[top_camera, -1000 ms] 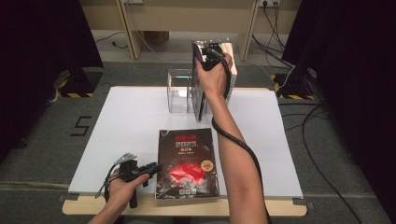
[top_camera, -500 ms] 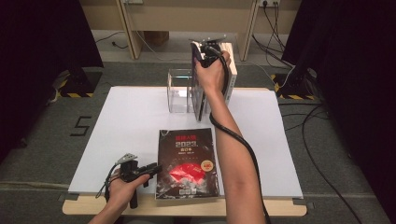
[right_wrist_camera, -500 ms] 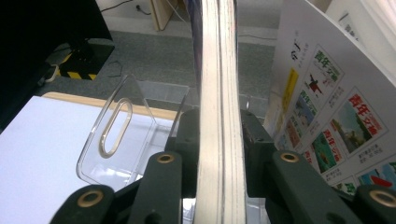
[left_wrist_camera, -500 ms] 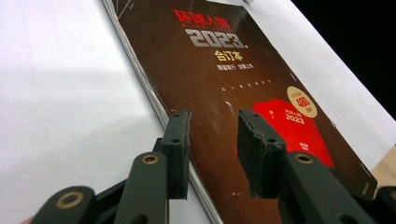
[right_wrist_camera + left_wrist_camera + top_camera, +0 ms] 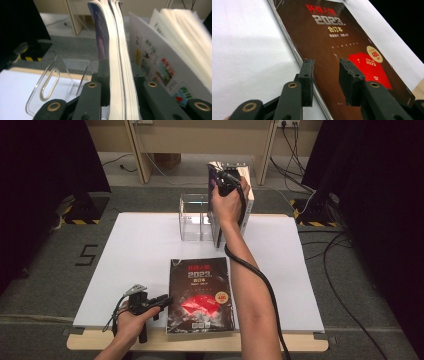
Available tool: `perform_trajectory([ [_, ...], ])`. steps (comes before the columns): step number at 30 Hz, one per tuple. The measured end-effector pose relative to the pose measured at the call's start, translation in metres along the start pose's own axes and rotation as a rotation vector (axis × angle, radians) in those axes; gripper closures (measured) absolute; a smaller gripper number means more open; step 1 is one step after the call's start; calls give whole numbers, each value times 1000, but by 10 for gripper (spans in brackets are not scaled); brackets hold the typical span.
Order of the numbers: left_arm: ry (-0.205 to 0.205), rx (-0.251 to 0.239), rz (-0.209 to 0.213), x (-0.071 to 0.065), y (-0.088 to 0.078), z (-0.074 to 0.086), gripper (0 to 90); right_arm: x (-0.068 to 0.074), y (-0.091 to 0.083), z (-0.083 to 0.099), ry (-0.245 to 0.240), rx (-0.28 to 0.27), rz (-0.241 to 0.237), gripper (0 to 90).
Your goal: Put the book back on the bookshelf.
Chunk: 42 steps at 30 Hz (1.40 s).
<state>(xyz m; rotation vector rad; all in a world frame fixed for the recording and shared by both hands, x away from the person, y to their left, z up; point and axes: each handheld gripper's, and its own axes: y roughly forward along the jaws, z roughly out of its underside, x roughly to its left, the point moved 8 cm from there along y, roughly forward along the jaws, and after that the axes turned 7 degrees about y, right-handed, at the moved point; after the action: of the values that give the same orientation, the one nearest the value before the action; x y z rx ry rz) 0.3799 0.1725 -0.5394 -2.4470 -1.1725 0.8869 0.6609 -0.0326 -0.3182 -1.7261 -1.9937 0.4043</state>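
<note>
Right gripper [image 5: 226, 185] raised, jaws just closing, left gripper [image 5: 161, 301] low, jaws parted

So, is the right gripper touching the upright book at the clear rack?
Touching. In the right gripper view, both pads of the right gripper press flat on the page block of the upright book, no gap either side, jaws having just closed.

I saw a dark brown magazine [image 5: 201, 295] with red and white lettering, a red shape and a cream-yellow round badge, lying on a white table sheet [image 5: 140, 250]. The upright magazines [image 5: 117, 62] had cream page edges — one cover dark purple, another white with small colourful pictures. The rack [image 5: 192, 215] was clear — both grippers black.
</note>
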Motion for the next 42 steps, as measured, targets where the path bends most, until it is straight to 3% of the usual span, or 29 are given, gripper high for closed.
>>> perform_trajectory([
  [2, -1, -1, 1, 0, 0, 0, 646, -2, -2, 0, 12, -27, 4, 767],
  [9, 5, -1, -3, -1, -1, 1, 645, -6, 2, 11, 16, -32, 40, 758],
  [23, 15, 4, -5, -2, 1, 2, 640, -7, -2, 15, 14, -10, -20, 659],
  [42, 26, -1, -11, -4, 1, 1, 625, -7, -22, 16, 27, -25, -65, 620],
])
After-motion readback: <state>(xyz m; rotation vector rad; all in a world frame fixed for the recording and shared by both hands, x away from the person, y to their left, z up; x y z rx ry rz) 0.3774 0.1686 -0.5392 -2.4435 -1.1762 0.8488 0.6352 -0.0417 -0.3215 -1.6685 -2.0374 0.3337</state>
